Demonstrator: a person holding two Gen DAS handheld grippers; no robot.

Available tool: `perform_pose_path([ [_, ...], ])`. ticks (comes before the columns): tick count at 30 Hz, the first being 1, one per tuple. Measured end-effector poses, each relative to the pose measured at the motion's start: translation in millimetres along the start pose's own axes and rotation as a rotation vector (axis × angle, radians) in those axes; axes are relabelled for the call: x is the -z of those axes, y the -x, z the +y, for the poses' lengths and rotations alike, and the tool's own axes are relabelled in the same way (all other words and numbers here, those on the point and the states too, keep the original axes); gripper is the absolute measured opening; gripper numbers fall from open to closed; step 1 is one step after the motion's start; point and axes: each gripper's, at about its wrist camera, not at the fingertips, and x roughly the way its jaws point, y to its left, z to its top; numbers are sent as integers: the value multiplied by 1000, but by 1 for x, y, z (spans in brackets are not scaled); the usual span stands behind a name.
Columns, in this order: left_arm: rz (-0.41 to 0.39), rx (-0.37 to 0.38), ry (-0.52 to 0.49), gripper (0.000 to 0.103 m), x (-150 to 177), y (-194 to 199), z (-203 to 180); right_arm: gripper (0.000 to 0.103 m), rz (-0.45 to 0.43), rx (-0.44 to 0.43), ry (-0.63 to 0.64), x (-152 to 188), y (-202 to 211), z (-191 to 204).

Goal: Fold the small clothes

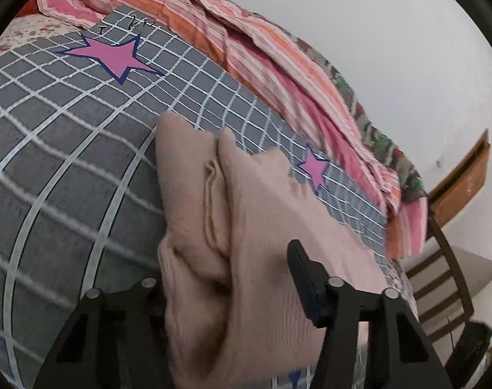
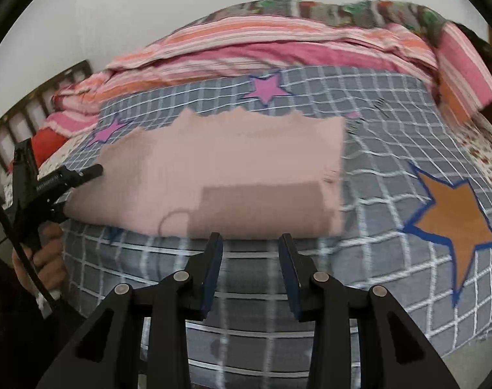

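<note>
Both claws are working over a pale pink ribbed knit garment [image 2: 233, 168] that is lying folded into a rough rectangle on a grey bedcover with a white grid and star prints [image 2: 375, 168]. Seen from its own camera, the left claw [image 1: 226, 278] is sitting around the garment's bunched, folded end: the right-hand finger [image 1: 302, 275] is showing black against the knit, while the other finger is hidden behind the cloth, so whether the pads are pressing is something I cannot tell. In the right wrist view the same left claw [image 2: 93, 170] is reaching the garment's left edge, with a person's hand [image 2: 41, 256] gripping its handle below that edge.

Just short of the garment's near edge, the right claw [image 2: 251, 243] is hovering with its two blue-padded fingers standing a moderate way apart, nothing between them, only the grid cover showing through the gap.

Beyond the garment's far edge, a pink, orange and white striped blanket [image 2: 278, 45] is lying crumpled along the bed. To the garment's right, a large orange star with a blue outline [image 2: 453, 217] is printed on the cover; a pink star [image 2: 267, 89] is sitting just past the far edge. Past the garment in the left wrist view, a dark wooden slatted frame [image 1: 447, 259] is standing off the bed's side.
</note>
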Motion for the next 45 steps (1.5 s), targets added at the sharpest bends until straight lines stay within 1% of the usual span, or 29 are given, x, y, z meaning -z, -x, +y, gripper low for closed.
perform_pose_path([
  [2, -8, -52, 19, 41, -7, -6, -2, 36, -4, 6, -28, 2, 2, -15],
  [3, -11, -67, 28, 33, -9, -8, -2, 36, -6, 9, -35, 3, 3, -20],
  [5, -11, -107, 43, 28, -15, -11, -5, 36, -14, 15, -54, 5, 8, -32],
  [6, -15, -125, 35, 26, -17, -10, -11, 36, -22, 16, -64, 6, 11, -39],
  [11, -38, -199, -41, 23, -28, -2, -50, 36, -64, 12, -95, 9, 27, -65],
  [16, -62, -248, -138, 21, -35, 2, -117, 36, -97, 10, -128, 8, 38, -90],
  [18, -69, -282, -202, 21, -32, -2, -157, 36, -110, 20, -137, 7, 43, -100],
  [19, -70, -282, -223, 21, -30, -4, -171, 36, -115, 28, -140, 8, 46, -102],
  [21, -63, -276, -273, 21, -21, -12, -207, 36, -129, 60, -142, 8, 55, -113],
  [23, -56, -278, -316, 21, -10, -22, -234, 36, -141, 85, -151, 9, 63, -123],
  [26, -31, -277, -384, 21, 19, -47, -275, 36, -148, 102, -170, 13, 73, -137],
  [28, 15, -274, -411, 21, 47, -74, -296, 36, -144, 120, -186, 17, 78, -146],
  [31, 126, -284, -463, 22, 92, -114, -307, 36, -130, 129, -211, 23, 81, -156],
  [32, 161, -279, -485, 23, 104, -124, -308, 36, -119, 132, -214, 25, 81, -158],
  [33, 177, -267, -507, 27, 113, -128, -308, 36, -115, 134, -211, 27, 81, -159],
  [34, 182, -241, -540, 36, 120, -128, -310, 36, -111, 137, -205, 29, 82, -159],
  [35, 180, -199, -563, 40, 122, -124, -311, 36, -105, 141, -194, 29, 81, -158],
  [36, 191, -114, -574, 53, 120, -114, -311, 36, -103, 140, -186, 30, 81, -156],
  [37, 207, -51, -566, 59, 116, -107, -310, 36, -102, 136, -176, 29, 80, -154],
  [38, 221, 7, -547, 59, 111, -99, -307, 36, -101, 129, -166, 28, 78, -151],
  [39, 223, 49, -523, 59, 103, -90, -302, 36, -100, 123, -160, 26, 77, -150],
  [40, 209, 68, -498, 59, 94, -79, -296, 36, -103, 105, -157, 22, 74, -148],
  [42, 174, 77, -458, 59, 77, -61, -280, 36, -109, 67, -160, 14, 69, -144],
  [43, 159, 69, -438, 60, 66, -52, -267, 37, -115, 36, -164, 8, 66, -140],
  [45, 132, 2, -414, 60, 51, -42, -243, 42, -127, -22, -173, -5, 60, -134],
])
